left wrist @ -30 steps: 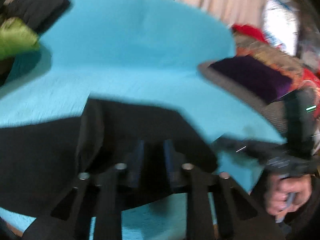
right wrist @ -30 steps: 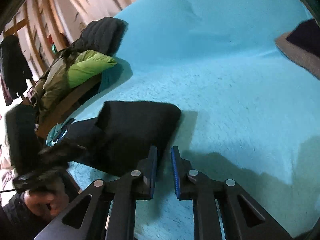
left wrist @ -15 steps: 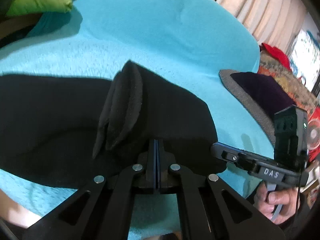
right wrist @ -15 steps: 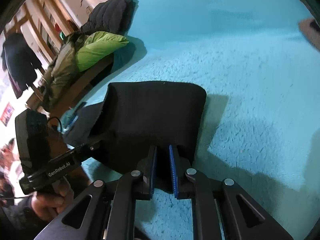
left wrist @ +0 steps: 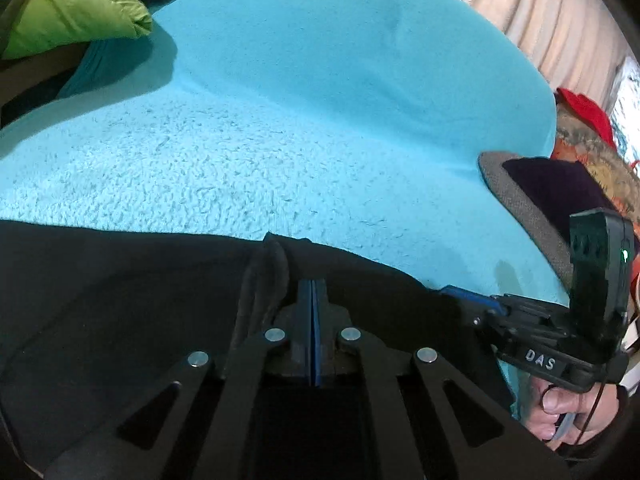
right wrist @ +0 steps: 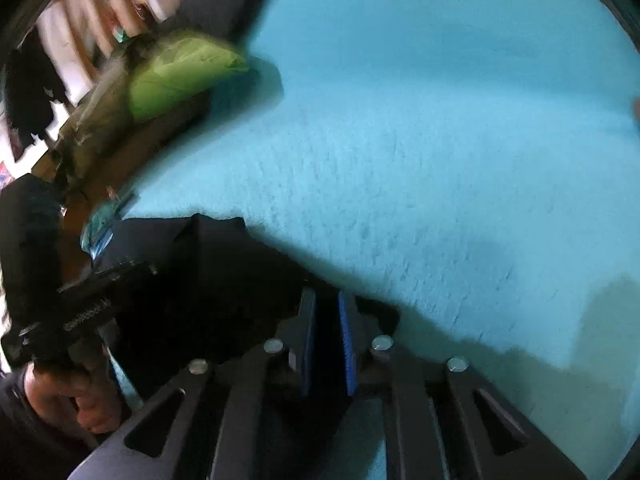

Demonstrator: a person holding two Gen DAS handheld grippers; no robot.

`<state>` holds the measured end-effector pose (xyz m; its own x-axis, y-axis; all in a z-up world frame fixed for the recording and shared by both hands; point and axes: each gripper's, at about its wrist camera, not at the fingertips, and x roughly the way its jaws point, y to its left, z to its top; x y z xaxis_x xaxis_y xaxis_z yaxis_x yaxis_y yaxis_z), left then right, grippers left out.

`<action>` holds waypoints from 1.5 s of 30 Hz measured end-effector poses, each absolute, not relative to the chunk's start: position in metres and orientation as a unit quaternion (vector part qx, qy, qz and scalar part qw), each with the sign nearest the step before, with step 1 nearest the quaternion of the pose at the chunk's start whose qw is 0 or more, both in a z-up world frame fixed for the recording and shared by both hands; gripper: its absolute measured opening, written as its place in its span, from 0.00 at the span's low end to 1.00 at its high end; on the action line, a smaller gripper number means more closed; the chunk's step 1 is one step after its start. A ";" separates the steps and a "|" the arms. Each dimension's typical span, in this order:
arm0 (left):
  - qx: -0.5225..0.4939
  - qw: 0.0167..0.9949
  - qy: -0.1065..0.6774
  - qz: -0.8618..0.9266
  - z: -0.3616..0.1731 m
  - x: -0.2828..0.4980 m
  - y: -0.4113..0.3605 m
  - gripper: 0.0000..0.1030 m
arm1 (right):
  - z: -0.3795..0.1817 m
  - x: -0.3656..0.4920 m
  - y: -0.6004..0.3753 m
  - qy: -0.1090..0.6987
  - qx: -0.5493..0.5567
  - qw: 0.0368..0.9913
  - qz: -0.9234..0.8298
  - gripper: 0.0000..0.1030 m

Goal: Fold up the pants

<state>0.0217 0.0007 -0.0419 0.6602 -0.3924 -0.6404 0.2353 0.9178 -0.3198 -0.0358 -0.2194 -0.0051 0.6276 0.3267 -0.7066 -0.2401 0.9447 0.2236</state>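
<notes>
Since a moment ago both tools have carried the black pants down toward six o'clock on the blue blanket, the left tool pinched tight on cloth, the right tool gripping a thicker bunch, so the fold looks nearly laid.

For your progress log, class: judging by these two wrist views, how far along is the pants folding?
Done: the black fabric pants already lie doubled on the fluffy turquoise blanket. In hand: the left gripper is clamped on a fabric ridge, and the right gripper has cloth between slightly parted pads. Left: laying down and flattening this fold.
</notes>
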 end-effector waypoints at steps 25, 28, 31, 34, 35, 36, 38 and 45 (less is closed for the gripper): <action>-0.109 0.904 0.376 -0.172 -0.044 0.034 0.005 0.01 | 0.004 -0.097 -0.198 0.337 0.026 0.928 0.158 0.15; -0.116 0.904 0.373 -0.175 -0.045 0.028 0.011 0.01 | 0.019 -0.117 -0.197 0.298 0.037 0.940 0.165 0.18; -0.117 0.905 0.368 -0.177 -0.045 0.028 0.011 0.01 | -0.003 -0.106 -0.184 0.374 0.018 0.916 0.141 0.28; -0.106 0.911 0.360 -0.171 -0.045 0.023 0.008 0.01 | 0.004 -0.104 -0.175 0.384 0.010 0.917 0.109 0.29; -0.103 0.913 0.357 -0.169 -0.045 0.022 0.006 0.01 | 0.007 -0.101 -0.172 0.399 0.020 0.912 0.092 0.32; -0.100 0.915 0.353 -0.166 -0.044 0.022 0.005 0.01 | 0.010 -0.098 -0.170 0.412 0.034 0.907 0.077 0.36; -0.093 0.918 0.349 -0.161 -0.044 0.020 0.003 0.01 | 0.014 -0.095 -0.163 0.431 0.055 0.899 0.058 0.82; -0.082 0.922 0.345 -0.156 -0.042 0.017 0.001 0.01 | -0.012 -0.082 -0.141 0.483 0.064 0.873 -0.016 1.00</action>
<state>0.0168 0.0009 -0.0419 0.7136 -0.3445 -0.6100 0.2308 0.9377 -0.2596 -0.0820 -0.1408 -0.0118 0.5338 0.0342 -0.8449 0.0887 0.9914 0.0962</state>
